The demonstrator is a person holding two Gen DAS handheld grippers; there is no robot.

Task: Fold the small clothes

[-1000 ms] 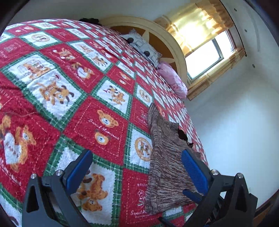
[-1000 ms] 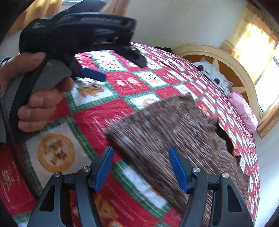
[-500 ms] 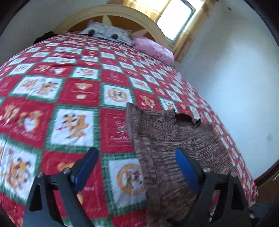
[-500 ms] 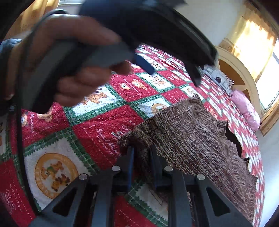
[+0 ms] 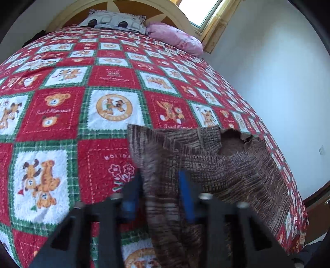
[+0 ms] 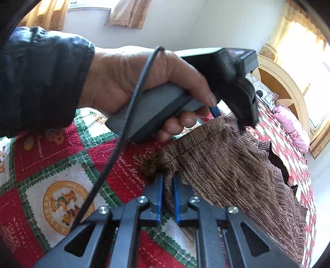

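The brown knitted sweater (image 5: 237,165) lies on the bed's red teddy-bear quilt (image 5: 61,115). The right tongs (image 6: 168,198) are closed tight on a bunched corner of it. The left tongs (image 5: 160,195) have just been closing and now pinch another fold of its fabric.

Daylight filled the room, entering through a window (image 5: 195,12) far beyond the jaws in the left wrist view and a curtained window (image 6: 297,41) beyond and to the right of the jaws in the right wrist view, where the curtain glowed washed-out yellow. The white wall (image 5: 278,82) carried a bluish cast. Both views bulged heavily, with dark rounded corners. In the left wrist view the left gripper (image 5: 159,195) and the brown knit garment (image 5: 237,169) between its jaws were smeared by blur; the bedspread (image 5: 115,76) beyond stayed sharper.
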